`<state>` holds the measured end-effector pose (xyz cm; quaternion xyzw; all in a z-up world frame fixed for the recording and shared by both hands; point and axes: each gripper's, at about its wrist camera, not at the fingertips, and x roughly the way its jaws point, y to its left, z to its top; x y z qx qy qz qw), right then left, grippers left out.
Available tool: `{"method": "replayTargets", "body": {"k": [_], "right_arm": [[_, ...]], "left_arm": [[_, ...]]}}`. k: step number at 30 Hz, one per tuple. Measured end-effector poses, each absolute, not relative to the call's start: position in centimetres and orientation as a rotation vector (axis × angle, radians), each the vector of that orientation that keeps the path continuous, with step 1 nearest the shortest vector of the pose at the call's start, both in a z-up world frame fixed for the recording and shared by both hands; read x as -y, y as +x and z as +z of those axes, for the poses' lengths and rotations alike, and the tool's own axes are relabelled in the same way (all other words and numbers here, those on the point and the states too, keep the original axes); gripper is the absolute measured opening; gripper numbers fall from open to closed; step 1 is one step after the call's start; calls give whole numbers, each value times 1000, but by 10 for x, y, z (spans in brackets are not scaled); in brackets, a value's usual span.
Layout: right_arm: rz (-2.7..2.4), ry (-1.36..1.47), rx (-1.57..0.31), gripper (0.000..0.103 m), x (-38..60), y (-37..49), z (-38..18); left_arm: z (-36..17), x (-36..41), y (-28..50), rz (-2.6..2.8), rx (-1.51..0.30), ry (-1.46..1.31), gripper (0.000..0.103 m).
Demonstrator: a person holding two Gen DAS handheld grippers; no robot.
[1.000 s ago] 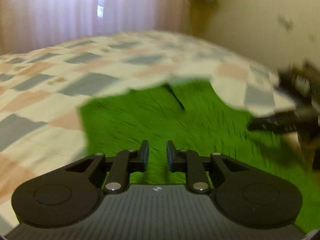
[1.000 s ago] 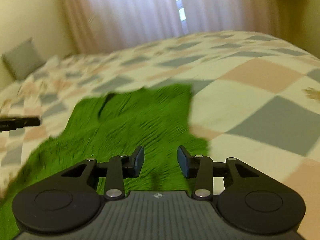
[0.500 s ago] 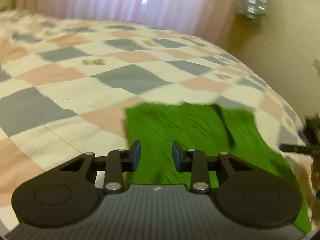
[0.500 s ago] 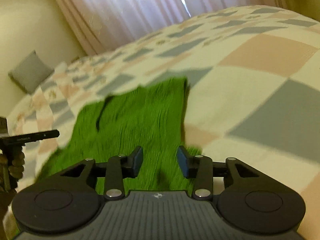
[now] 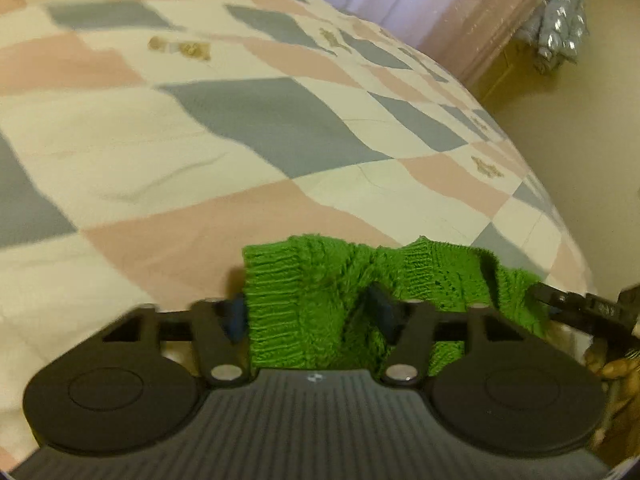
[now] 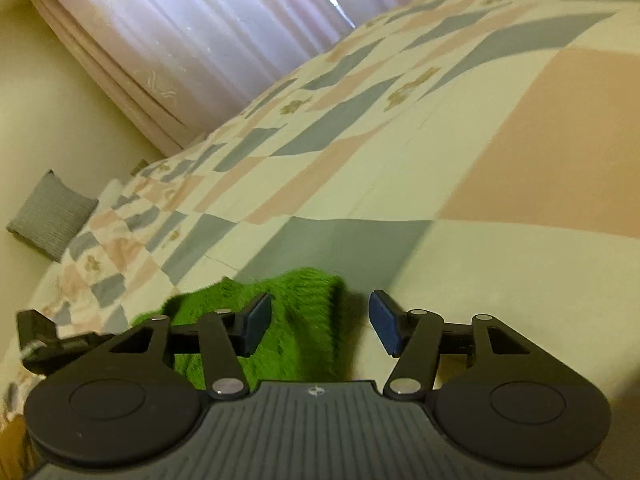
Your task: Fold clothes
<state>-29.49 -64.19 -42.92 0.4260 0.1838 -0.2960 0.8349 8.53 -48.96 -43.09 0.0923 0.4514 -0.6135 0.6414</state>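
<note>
A bed covered by a patchwork quilt (image 5: 248, 128) of cream, pink and grey-blue squares, some with small tan motifs, fills both views. Sheer pinkish-white pleated curtains (image 6: 224, 28) hang behind it at 12 o'clock, against a pale cream wall (image 6: 52, 92). A grey ribbed cushion (image 6: 50, 214) leans at 9 o'clock in the right wrist view; a silvery foil-like bundle (image 5: 560, 36) sits at 2 o'clock in the left wrist view.

The bright green ribbed knit garment (image 5: 304, 312) lies bunched on the quilt's near edge. The left gripper (image 5: 306, 312) has its jaws spread, knit bulging between them. The right gripper (image 6: 318, 322) is likewise spread wide, the garment's corner between its blue pads (image 6: 382, 324), nearer the left one.
</note>
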Motion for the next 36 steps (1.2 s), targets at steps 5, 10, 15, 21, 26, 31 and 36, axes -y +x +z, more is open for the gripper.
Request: {"method": "replayTargets", "body": {"k": [5, 10, 15, 21, 26, 31, 36], "right_arm": [[-613, 703, -407, 8, 608, -288, -399], [-549, 539, -231, 8, 532, -336, -336], [-540, 356, -212, 8, 397, -387, -313], [-668, 368, -495, 33, 250, -417, -365], [-776, 273, -637, 33, 163, -422, -386], [-780, -73, -697, 51, 152, -383, -375], [-694, -551, -880, 51, 148, -337, -410]], "left_arm": [[-386, 449, 72, -1489, -853, 223, 13], [-323, 348, 46, -1587, -664, 158, 13], [-308, 216, 1, -1665, -613, 154, 15], [-365, 95, -70, -1557, -647, 456, 32], [-387, 60, -127, -1441, -404, 757, 33], [-401, 84, -176, -1400, 73, 1056, 38], [-435, 108, -194, -1380, 353, 1286, 41]]}}
